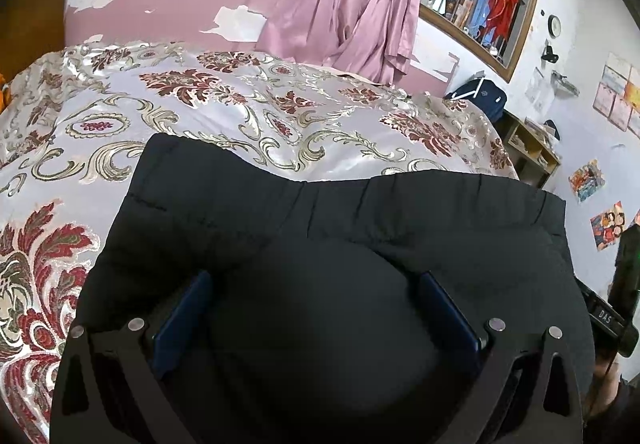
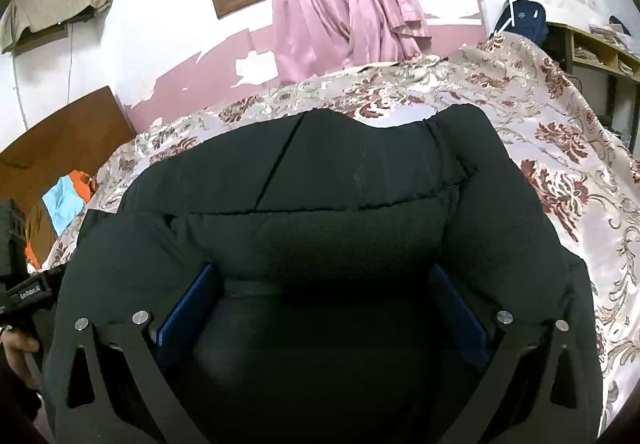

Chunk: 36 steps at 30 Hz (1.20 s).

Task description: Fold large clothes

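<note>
A large black padded garment (image 1: 320, 211) lies on a floral bedspread (image 1: 200, 103). In the left wrist view it fills the lower half, and my left gripper (image 1: 316, 284) stands wide open over it, a bulge of black cloth between the blue pads (image 1: 188, 316). In the right wrist view the same garment (image 2: 344, 183) shows a folded, layered edge with a seam. My right gripper (image 2: 324, 276) is also wide open, its blue pads (image 2: 188, 312) either side of the cloth. Neither gripper pinches the fabric.
The bedspread (image 2: 560, 171) extends beyond and to the sides of the garment. Pink curtains (image 1: 348, 11) hang at a barred window behind the bed. A shelf (image 1: 528, 147) stands at the right. The other gripper's handle (image 2: 28, 292) shows at left, with orange and blue cloth (image 2: 68, 191) nearby.
</note>
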Each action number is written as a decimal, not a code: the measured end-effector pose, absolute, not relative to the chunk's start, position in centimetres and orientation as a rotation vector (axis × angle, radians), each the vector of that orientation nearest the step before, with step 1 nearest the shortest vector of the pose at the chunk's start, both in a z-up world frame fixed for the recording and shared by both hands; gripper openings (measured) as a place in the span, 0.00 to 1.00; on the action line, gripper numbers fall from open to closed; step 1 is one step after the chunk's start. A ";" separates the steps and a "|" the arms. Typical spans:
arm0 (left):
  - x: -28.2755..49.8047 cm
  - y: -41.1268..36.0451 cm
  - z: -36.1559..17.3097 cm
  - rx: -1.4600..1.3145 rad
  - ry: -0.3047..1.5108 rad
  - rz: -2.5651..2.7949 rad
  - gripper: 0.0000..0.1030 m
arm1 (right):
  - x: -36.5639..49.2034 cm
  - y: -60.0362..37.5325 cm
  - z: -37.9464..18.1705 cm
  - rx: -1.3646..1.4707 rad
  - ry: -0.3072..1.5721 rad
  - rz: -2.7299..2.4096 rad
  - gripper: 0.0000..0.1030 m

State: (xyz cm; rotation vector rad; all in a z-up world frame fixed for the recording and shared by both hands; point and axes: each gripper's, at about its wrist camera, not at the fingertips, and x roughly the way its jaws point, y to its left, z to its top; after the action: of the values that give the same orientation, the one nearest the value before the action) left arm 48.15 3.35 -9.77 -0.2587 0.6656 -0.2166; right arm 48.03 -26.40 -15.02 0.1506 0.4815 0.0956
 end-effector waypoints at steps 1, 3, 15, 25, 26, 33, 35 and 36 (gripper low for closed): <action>48.0 3.3 -9.6 -0.252 0.665 -0.215 1.00 | 47.5 -26.4 -15.0 0.145 0.472 0.082 0.99; 47.5 3.2 -9.2 -0.236 0.663 -0.201 1.00 | 46.8 -26.5 -14.8 0.148 0.469 0.077 0.99; 41.3 7.8 -4.2 -0.150 0.591 -0.015 1.00 | 40.1 -33.7 -13.4 0.266 0.426 -0.058 0.99; 40.6 13.5 -6.5 -0.184 0.765 -0.005 1.00 | 40.4 -41.6 -17.9 0.474 0.620 -0.101 0.99; 40.4 13.6 -7.0 -0.196 0.769 -0.013 1.00 | 40.8 -42.2 -18.4 0.510 0.638 -0.054 0.99; 42.8 13.0 -10.3 -0.314 0.922 -0.250 1.00 | 42.4 -45.4 -22.5 0.785 0.651 0.153 0.99; 43.2 12.5 -11.0 -0.321 0.950 -0.282 1.00 | 42.7 -45.7 -23.1 0.798 0.637 0.179 0.99; 43.4 12.2 -11.0 -0.307 0.948 -0.286 1.00 | 42.8 -45.8 -23.3 0.803 0.632 0.186 0.99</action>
State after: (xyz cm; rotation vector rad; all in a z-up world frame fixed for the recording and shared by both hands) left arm 43.36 12.22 -11.03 -0.3070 0.9476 -0.2864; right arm 42.76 -45.78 -23.28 0.8029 0.6319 0.1861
